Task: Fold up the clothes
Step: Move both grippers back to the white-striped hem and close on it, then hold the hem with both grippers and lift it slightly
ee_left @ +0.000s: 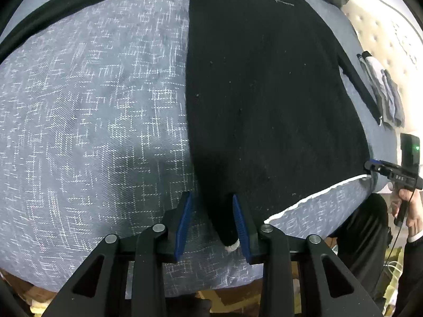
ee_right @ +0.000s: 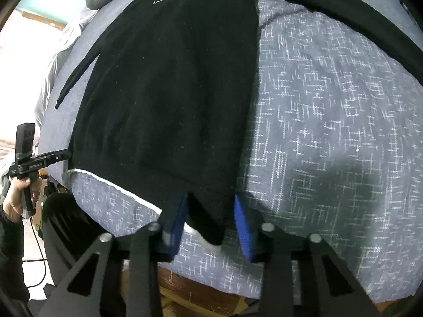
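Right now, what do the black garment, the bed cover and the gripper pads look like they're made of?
The black garment looks like a fine matte knit, with lint specks and a ribbed hem; possibly wool or cotton. The bed cover looks like woven blue-grey cloth with white broken-line stitching. The pads on the left gripper are blue and ridged, probably rubber or plastic.

The right gripper (ee_left: 370,167) carries the white letters "DAS" on its black side. Lettering on the left gripper (ee_right: 67,154) is too blurred to read.
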{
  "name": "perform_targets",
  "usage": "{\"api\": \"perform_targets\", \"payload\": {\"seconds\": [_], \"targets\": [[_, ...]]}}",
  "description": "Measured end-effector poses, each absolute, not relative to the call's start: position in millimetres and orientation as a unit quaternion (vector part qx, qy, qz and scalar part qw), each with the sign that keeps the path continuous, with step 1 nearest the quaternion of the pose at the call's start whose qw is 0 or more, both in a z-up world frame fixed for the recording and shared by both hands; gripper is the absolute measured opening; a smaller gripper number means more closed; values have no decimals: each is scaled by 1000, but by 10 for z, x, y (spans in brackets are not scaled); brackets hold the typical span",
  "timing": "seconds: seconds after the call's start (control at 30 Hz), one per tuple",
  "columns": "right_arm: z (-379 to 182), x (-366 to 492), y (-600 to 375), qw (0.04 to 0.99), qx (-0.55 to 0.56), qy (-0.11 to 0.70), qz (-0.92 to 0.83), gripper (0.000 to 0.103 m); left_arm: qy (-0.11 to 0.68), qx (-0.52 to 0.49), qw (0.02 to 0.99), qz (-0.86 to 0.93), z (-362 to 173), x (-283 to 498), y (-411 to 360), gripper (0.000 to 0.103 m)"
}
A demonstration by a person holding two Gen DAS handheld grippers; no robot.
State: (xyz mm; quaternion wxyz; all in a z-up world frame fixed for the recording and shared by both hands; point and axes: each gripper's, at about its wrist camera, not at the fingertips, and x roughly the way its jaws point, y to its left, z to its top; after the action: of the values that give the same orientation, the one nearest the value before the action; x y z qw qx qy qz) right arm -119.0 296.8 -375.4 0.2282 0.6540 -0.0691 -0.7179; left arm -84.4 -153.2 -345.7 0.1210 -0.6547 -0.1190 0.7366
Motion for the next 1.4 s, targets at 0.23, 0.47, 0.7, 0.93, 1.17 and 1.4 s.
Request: {"api": "perform_targets", "payload": {"seconds": [0.23,0.47,0.7,0.93,1.17,1.4], "targets": [[-3724,-1192,2985,236,646,-71,-722,13,-119,-655,130,735,-3475,-827,-1489,11],[-3710,-1198,2990,240,643,-77,-723,7,-116,-652,136,737,-3466,-784,-1448,6],[-3750,-1220,3032,233,653,-93,-715,14,-133,-660,138,727,-3509,-761,-1461,9],[-3863,-1167,2977,240,667,-91,-699,31,-134,-661,137,725,-3561,-718,-1442,12],[-3832,-1142,2910,253,658,-75,-705,14,-121,-652,139,735,-3520,-662,-1361,5],[-3553,-1132,2923,264,631,-60,-727,8,-107,-627,151,757,-3181,-558,-1343,4]]}}
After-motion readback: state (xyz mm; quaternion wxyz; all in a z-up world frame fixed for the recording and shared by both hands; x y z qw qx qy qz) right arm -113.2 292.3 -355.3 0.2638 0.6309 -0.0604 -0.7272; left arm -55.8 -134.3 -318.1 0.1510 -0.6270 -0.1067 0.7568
